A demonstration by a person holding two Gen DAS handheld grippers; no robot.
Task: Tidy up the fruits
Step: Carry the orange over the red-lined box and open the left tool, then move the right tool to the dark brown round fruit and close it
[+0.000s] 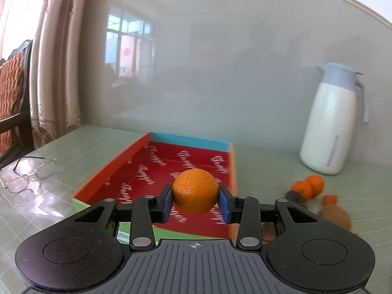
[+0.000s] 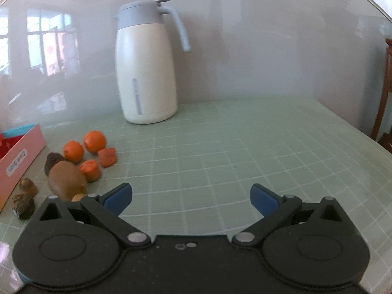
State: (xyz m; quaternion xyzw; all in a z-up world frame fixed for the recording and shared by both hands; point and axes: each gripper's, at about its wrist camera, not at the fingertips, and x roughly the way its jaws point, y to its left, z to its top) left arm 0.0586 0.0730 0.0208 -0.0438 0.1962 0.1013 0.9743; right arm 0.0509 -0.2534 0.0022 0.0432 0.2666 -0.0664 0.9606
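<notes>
While my left gripper (image 1: pixel 195 202) pinches the light, soft-skinned mandarin (image 1: pixel 195 191) at its equator, frame centre, right gripper (image 2: pixel 191 196) jaws gape empty.

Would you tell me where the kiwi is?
In the right wrist view, the kiwi lies low on the left, between the box and a carrot chunk.

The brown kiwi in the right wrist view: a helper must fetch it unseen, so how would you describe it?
Start at the tall white thermos jug on the pale green gridded table. In front and left lies a fruit cluster. The fuzzy brown oval kiwi is its largest piece, below the round orange tangerines.
</notes>
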